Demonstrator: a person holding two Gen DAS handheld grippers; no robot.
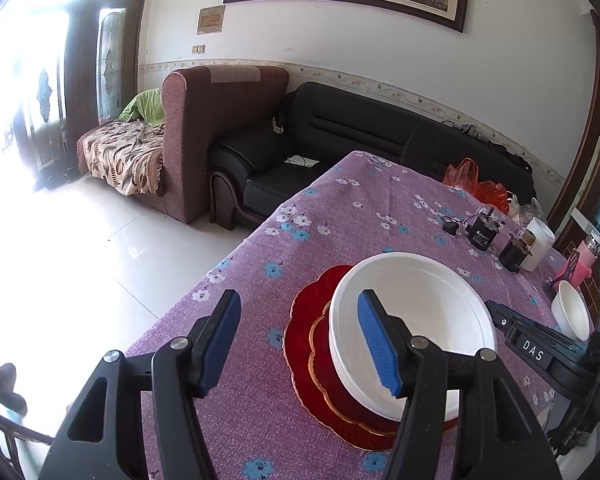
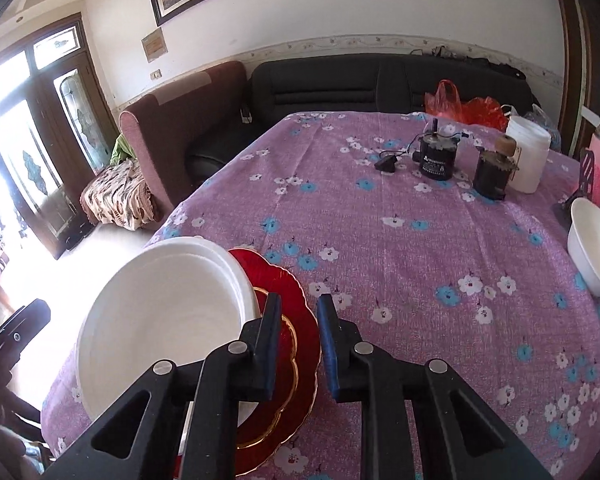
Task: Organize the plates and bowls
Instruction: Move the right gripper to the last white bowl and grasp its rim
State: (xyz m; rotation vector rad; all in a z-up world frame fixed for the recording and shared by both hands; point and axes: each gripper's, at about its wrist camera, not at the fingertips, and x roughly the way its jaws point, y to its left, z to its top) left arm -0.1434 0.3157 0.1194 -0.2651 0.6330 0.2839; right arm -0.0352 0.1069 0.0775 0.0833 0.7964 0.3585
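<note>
Hovering both grippers, jaws released and empty, I worry the left gripper (image 1: 300,340) clips the white bowl's (image 1: 420,312) rim, sliding the red plate (image 1: 312,320) off the worktop (image 1: 340,208) edge.

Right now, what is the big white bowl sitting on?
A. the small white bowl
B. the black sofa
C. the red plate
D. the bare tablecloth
C: the big white bowl rests on the red plate, whose scalloped gold-edged rim shows around it; the small white bowl stands apart on the tablecloth.
</note>
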